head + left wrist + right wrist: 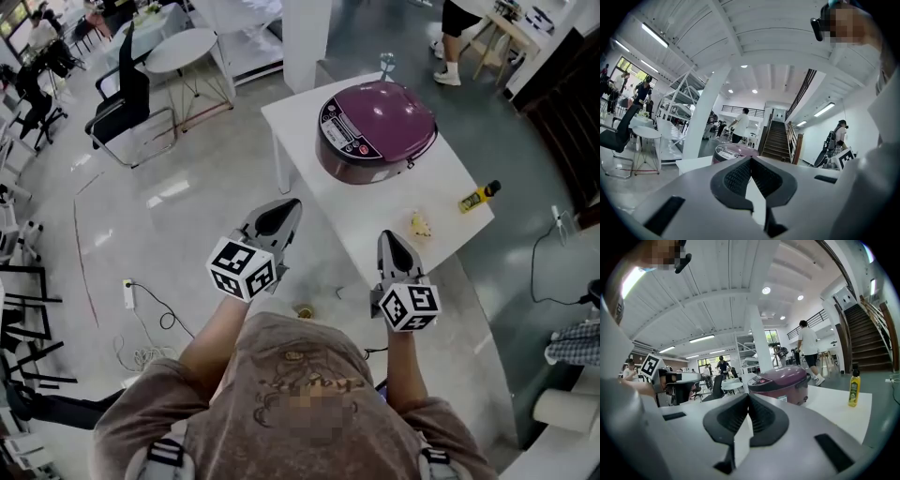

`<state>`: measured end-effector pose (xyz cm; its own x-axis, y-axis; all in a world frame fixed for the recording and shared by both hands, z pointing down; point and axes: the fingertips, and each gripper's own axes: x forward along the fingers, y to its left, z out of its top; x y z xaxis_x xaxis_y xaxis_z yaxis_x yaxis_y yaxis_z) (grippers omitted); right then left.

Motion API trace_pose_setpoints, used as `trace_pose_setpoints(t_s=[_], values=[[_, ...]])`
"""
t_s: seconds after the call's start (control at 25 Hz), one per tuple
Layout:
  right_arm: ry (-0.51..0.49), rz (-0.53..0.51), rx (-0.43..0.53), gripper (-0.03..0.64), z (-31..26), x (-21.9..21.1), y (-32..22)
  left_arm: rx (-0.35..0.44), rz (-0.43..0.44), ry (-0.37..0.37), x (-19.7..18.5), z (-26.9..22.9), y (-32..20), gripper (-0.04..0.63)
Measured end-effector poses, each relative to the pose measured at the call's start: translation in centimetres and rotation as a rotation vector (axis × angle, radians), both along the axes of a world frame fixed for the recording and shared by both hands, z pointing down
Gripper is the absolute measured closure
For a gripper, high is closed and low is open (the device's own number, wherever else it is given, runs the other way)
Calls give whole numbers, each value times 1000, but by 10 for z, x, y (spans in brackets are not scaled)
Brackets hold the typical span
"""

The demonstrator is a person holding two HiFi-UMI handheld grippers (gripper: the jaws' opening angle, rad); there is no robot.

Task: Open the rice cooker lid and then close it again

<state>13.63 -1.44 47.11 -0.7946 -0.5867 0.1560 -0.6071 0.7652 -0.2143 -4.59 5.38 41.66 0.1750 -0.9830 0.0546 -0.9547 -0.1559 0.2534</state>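
A purple rice cooker (375, 130) with its lid down stands on the white table (356, 216), toward its far side. It also shows as the rice cooker (732, 153) in the left gripper view and the rice cooker (780, 382) in the right gripper view. My left gripper (289, 208) hangs over the floor just left of the table's near corner, shut and empty. My right gripper (388, 239) is over the table's near part, also shut with nothing in it. Both grippers are well short of the cooker and point toward it.
A small yellow bottle (478, 196) lies near the table's right edge, and a crumpled scrap (420, 225) sits close to my right gripper. A clear glass (386, 66) stands at the far edge. A black office chair (127, 98) and a round table (183, 49) are at the left.
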Motion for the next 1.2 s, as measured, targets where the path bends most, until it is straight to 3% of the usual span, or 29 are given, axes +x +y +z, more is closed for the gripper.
trace_pose_setpoints(t_s=[0.44, 0.84, 1.2], values=[[17, -11, 3, 614, -1, -24, -45, -1, 7, 14, -21, 3, -48, 574], [27, 52, 4, 614, -5, -46, -106, 10, 57, 29, -53, 0, -121, 574], [30, 149, -4, 614, -10, -65, -151, -1, 152, 37, -76, -6, -185, 574]])
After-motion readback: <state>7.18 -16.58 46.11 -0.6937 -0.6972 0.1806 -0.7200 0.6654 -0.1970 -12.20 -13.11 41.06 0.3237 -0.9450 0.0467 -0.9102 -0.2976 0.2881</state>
